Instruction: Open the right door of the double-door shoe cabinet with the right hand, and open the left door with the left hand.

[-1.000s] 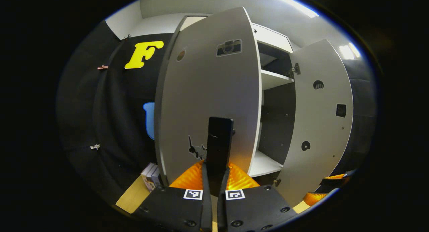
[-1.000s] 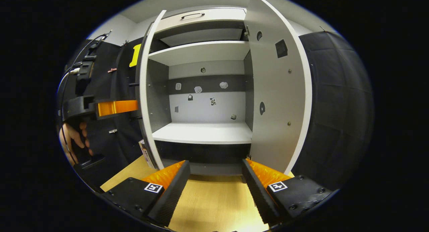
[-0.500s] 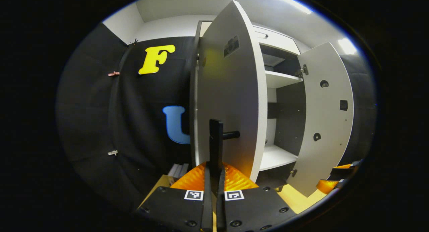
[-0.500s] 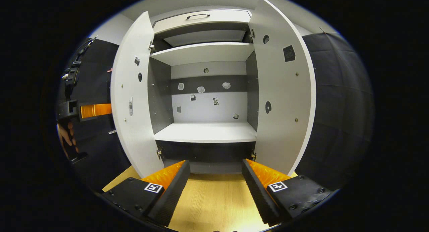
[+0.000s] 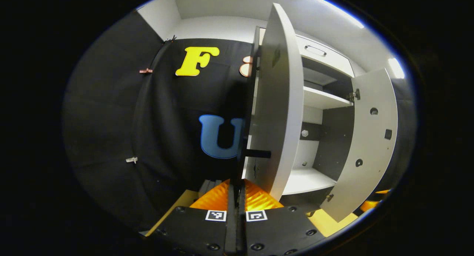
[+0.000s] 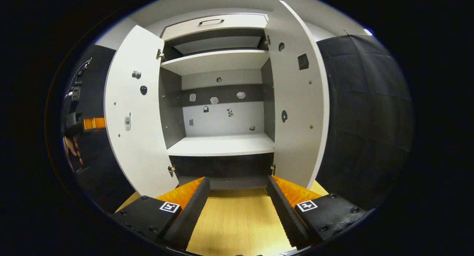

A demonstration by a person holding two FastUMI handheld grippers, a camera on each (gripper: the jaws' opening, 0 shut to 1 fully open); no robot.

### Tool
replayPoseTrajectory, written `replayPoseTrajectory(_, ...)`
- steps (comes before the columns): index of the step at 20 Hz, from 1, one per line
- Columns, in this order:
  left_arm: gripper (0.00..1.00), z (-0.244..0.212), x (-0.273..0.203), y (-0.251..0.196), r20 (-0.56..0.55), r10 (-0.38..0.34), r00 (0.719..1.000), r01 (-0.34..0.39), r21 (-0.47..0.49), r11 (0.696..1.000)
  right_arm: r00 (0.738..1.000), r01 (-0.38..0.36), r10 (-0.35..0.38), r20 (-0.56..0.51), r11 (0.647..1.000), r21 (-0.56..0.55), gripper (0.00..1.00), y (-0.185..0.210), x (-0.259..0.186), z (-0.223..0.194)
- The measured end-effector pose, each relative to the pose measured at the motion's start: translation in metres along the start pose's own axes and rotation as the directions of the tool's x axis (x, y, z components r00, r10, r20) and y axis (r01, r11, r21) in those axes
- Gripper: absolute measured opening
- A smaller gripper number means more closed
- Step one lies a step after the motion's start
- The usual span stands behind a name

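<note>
The white shoe cabinet (image 6: 222, 145) stands with both doors swung wide, showing bare shelves. In the left gripper view the left door (image 5: 277, 100) appears almost edge-on, and my left gripper (image 5: 237, 184) is shut on its black handle (image 5: 256, 153). The right door (image 5: 370, 137) hangs open farther right. In the right gripper view the left door (image 6: 133, 111) and right door (image 6: 296, 100) flank the opening. My right gripper (image 6: 237, 196) is open in front of the cabinet, holding nothing. The left gripper (image 6: 87, 123) and the hand (image 6: 72, 152) holding it show behind the left door.
A closed drawer (image 6: 213, 23) with a handle tops the cabinet. Small stickers dot the cabinet's back panel (image 6: 222, 115). A pale wooden surface (image 6: 237, 226) lies below the cabinet. Some books (image 5: 209, 184) stand by the cabinet's left side. Black cloth walls close in on both sides.
The left door has swung further outward with my left gripper still on its handle, going from about half open to wide open. The right gripper has hardly moved and stays open.
</note>
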State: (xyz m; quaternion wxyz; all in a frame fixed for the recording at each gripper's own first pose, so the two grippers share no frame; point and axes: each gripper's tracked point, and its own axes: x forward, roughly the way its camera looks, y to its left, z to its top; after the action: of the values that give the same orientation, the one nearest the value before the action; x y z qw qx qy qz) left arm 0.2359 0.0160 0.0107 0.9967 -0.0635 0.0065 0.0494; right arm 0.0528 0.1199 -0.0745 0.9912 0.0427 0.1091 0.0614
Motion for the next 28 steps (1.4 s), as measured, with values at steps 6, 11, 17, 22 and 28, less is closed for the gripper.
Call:
replayPoseTrajectory(6, 0.04, 0.003, -0.044, -0.022, 0.007, -0.011, 1.0, 0.011, 0.063, 0.998, 0.999, 0.049, -0.049, 0.009, 0.999, -0.015, 0.98, -0.022, -0.006, 0.007)
replayPoseTrajectory(11, 0.17, 0.005, -0.075, -0.052, 0.024, -0.088, 0.996, 0.086, 0.083, 0.993, 0.999, 0.03, -0.03, 0.034, 0.999, -0.015, 0.98, -0.016, -0.008, 0.024)
replayPoseTrajectory(17, 0.96, -0.004, -0.111, -0.084, 0.066, -0.101, 0.993, 0.1, 0.024, 0.995, 0.99, 0.039, -0.033, 0.135, 0.998, -0.041, 0.98, -0.015, -0.028, 0.055)
replayPoseTrajectory(22, 0.98, -0.013, -0.127, -0.068, 0.081, -0.046, 0.996, 0.045, 0.012, 0.999, 0.987, 0.059, -0.053, 0.154, 0.998, -0.032, 0.98, -0.027, -0.049, 0.053)
replayPoseTrajectory(28, 0.98, -0.022, -0.132, -0.049, 0.081, -0.027, 0.996, 0.022, 0.063, 0.998, 0.987, 0.07, -0.069, 0.142, 0.998, -0.004, 0.98, -0.038, -0.055, 0.046)
